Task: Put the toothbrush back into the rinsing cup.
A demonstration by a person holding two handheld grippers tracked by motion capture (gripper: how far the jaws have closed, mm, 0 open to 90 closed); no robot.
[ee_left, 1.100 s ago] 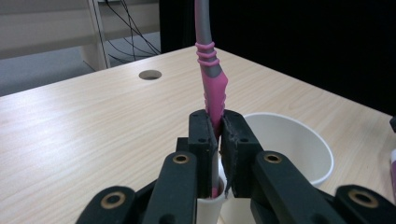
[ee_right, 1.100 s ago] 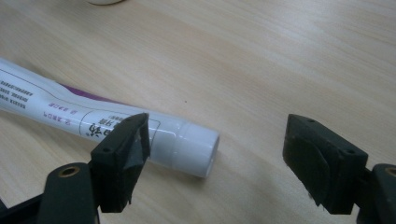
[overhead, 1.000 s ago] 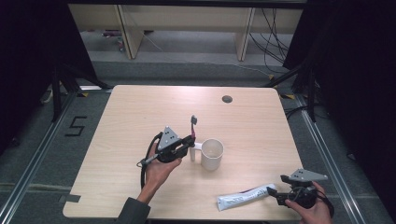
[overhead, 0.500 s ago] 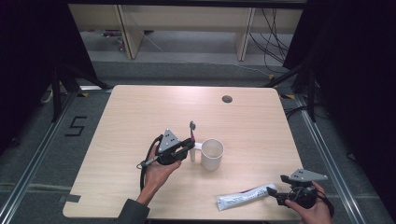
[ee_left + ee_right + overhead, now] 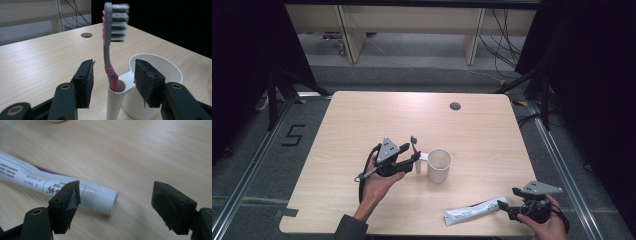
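Observation:
A pink and grey toothbrush [image 5: 107, 50] stands upright in the small side holder [image 5: 115, 100] of a white cup [image 5: 170, 68]. My left gripper [image 5: 113, 62] is open, one jaw on each side of the brush handle, touching neither. In the high view the left gripper [image 5: 412, 152] sits just left of the cup [image 5: 439, 165], with the toothbrush [image 5: 414, 142] at its tips. A white toothpaste tube [image 5: 30, 175] lies flat on the table, its cap [image 5: 106, 200] between the jaws of my open right gripper [image 5: 116, 185]. From above, the tube [image 5: 474, 212] lies left of the right gripper [image 5: 503, 205].
The wooden table [image 5: 362, 125] has a round cable hole [image 5: 455, 106] near its far edge. The tube lies close to the table's front edge. Dark floor and metal frames surround the table.
The toothbrush has come down lower into the cup's side holder, and the left gripper has shifted slightly with it. The right gripper and the tube have stayed still.

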